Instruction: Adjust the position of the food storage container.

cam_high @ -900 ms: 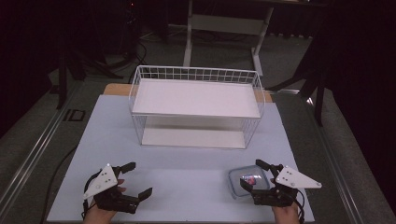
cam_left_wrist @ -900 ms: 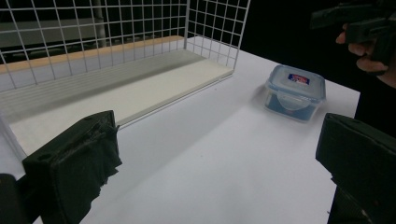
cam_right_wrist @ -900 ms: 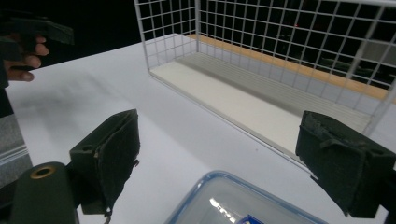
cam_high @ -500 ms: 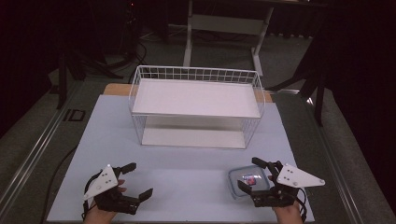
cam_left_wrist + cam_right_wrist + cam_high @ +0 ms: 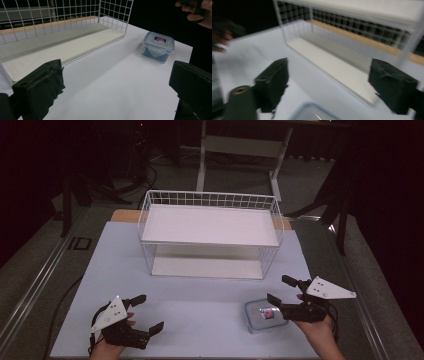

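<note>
Table (image 5: pixel 200 320) (white), wire shelf (image 5: pixel 210 227), dark room

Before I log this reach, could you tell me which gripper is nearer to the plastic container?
Right. The right gripper hovers at the plastic container's right edge; the left gripper sits far across the table.

Dark room: a grey floor (image 5: pixel 45 255) flanks the tabletop (image 5: pixel 200 305); a pale desk frame (image 5: pixel 245 145) stands at top centre.
</note>
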Demonstrator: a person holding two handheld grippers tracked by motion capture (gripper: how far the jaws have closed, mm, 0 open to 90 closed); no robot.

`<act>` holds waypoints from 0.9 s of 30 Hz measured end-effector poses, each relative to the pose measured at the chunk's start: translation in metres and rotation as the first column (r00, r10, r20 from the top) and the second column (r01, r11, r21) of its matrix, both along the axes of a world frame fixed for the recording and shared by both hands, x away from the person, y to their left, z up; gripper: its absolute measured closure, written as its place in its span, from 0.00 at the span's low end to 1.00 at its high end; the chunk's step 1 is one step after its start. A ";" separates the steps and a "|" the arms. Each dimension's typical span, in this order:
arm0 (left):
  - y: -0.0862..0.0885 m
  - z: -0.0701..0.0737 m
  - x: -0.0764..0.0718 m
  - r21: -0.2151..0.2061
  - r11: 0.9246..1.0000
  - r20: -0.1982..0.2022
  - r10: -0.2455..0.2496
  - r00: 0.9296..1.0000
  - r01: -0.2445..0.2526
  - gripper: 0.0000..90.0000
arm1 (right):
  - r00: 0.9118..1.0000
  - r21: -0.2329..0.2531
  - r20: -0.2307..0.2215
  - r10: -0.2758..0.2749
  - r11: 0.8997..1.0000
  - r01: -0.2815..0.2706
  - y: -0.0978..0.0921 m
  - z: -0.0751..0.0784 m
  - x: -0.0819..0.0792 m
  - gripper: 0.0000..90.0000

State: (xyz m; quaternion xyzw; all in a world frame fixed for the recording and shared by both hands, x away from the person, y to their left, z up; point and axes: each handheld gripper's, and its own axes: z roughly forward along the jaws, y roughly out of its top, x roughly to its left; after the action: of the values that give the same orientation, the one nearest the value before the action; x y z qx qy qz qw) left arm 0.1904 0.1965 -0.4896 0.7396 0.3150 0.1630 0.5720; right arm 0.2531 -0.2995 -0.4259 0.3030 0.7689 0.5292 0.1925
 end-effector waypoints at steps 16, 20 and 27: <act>-0.003 -0.002 0.002 0.006 1.000 -0.008 -0.007 1.000 0.007 0.00 | 0.982 -0.152 -0.142 -0.121 0.983 0.099 -0.047 -0.055 0.003 0.96; -0.004 -0.002 0.002 0.003 1.000 -0.010 -0.010 1.000 0.010 0.00 | 0.976 -0.200 -0.168 -0.136 0.974 0.101 -0.058 -0.065 -0.002 1.00; -0.005 -0.002 0.002 0.004 1.000 -0.010 -0.015 1.000 0.015 0.00 | 0.956 -0.229 -0.253 -0.146 0.969 0.087 -0.068 -0.085 -0.009 1.00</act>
State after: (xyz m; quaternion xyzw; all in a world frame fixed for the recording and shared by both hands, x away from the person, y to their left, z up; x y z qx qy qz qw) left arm 0.1926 0.1914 -0.4912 0.7440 0.3121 0.1557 0.5700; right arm 0.2440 -0.3671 -0.5105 0.3942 0.8212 0.3845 0.1496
